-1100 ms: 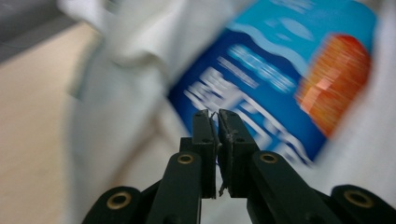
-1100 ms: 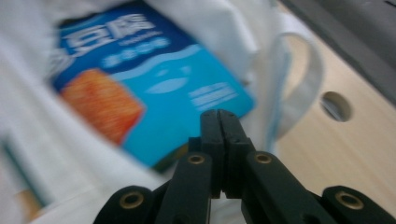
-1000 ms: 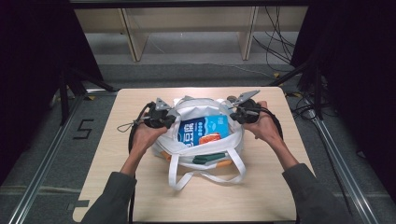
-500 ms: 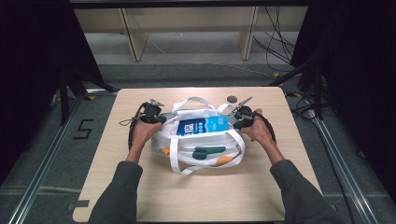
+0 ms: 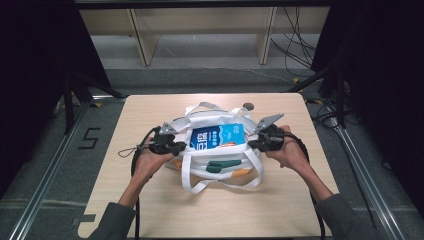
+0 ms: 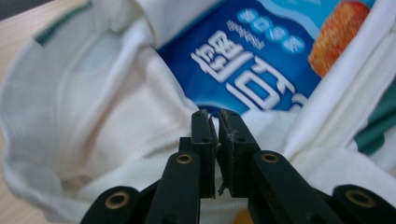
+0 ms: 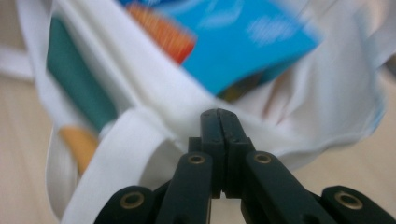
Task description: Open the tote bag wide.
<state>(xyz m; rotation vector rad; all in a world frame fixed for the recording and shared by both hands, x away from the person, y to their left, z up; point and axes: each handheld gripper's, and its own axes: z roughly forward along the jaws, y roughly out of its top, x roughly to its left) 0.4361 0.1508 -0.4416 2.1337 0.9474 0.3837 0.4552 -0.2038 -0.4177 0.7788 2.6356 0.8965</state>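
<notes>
Mid-table: white tote bag (image 5: pixel 215 160), blue packet (image 5: pixel 218 136) lying inside. Left gripper (image 5: pixel 176 147) and right gripper (image 5: pixel 251 145) pinch opposite rim edges, jaws closed on cloth; packet sits between them, equidistant.

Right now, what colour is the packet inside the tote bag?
Blue packet with white lettering, clearest in the left gripper view.

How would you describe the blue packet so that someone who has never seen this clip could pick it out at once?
Start at the wooden table and find the white tote bag at its middle, held by its rim on either side by the left gripper and right gripper. The blue packet lies in its open mouth. It alone carries bold white lettering and an orange picture at one corner.
</notes>
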